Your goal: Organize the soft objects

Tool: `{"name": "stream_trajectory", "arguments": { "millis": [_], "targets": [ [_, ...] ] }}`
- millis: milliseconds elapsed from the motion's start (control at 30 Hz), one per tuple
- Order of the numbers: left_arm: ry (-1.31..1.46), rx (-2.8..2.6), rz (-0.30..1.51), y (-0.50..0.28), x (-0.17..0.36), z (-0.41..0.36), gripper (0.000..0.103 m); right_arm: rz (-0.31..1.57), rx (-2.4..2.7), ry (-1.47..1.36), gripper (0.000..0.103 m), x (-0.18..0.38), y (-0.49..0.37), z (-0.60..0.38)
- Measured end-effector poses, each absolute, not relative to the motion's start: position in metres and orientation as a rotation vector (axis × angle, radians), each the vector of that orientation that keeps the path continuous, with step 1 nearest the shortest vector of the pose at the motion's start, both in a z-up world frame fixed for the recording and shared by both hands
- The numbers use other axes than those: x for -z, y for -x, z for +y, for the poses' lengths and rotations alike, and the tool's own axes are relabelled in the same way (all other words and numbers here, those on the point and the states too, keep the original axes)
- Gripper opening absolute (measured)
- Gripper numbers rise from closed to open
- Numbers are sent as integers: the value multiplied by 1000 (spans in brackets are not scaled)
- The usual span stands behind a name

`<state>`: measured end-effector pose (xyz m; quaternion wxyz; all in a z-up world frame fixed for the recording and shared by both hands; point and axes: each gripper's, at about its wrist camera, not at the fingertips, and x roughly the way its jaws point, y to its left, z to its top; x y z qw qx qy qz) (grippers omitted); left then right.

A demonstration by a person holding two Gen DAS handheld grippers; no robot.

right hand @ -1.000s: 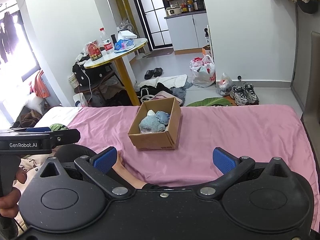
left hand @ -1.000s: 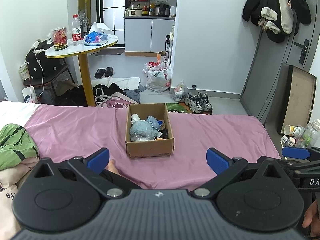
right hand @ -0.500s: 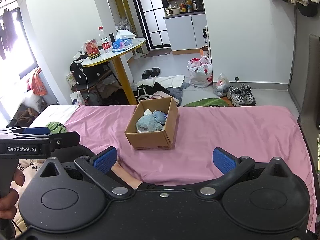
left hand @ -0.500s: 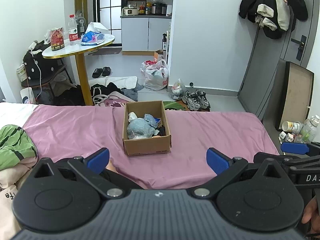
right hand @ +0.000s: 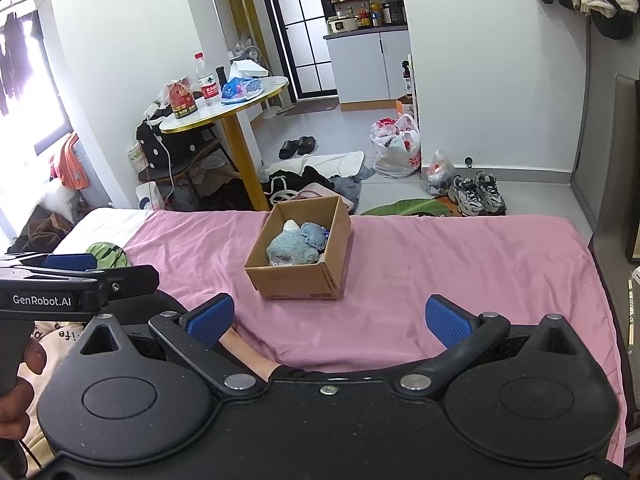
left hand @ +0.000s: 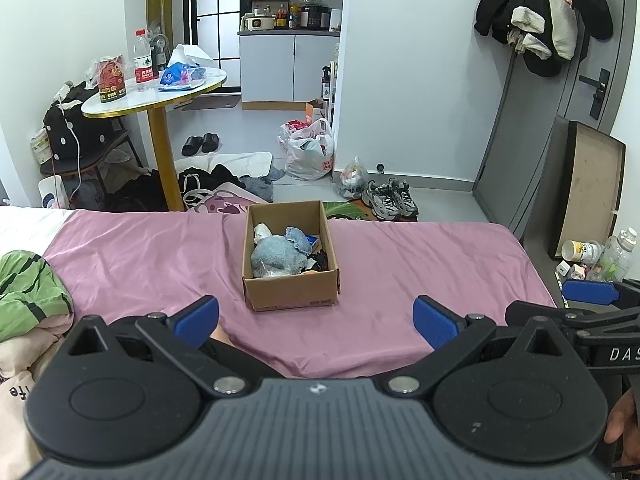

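Several soft items [left hand: 280, 254] already sit in the cardboard box [left hand: 291, 294] on the pink sheet [left hand: 400, 264]; none visibly left loose, so task looks near done. Left gripper [left hand: 316, 322] and right gripper [right hand: 334, 318] both spread wide, empty. Box lies ahead of the fingertips, well apart, roughly centred between them.
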<state>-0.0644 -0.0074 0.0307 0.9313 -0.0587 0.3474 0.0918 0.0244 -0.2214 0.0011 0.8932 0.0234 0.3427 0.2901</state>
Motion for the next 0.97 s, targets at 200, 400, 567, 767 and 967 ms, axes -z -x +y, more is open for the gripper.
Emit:
{"name": "stream_trajectory", "arguments": {
  "millis": [200,400,567,767,967],
  "targets": [
    [118,-187,711,64,-31,-8,102,708,-596,-44,103,-1,-25,-222],
    [111,-185,713,65,-30,-9,102,708,-587,-42,103,0,-25,-222],
    [102,-183,713,65,-30,-11,102,708,-585,-43,103,1,-27,-224],
    [96,-193,698,69,-31,-12,102,710,-580,-37,103,3,-28,-226],
    [96,-190,696,69,-30,-11,102,714,-578,-36,103,5,-30,-227]
  ]
}}
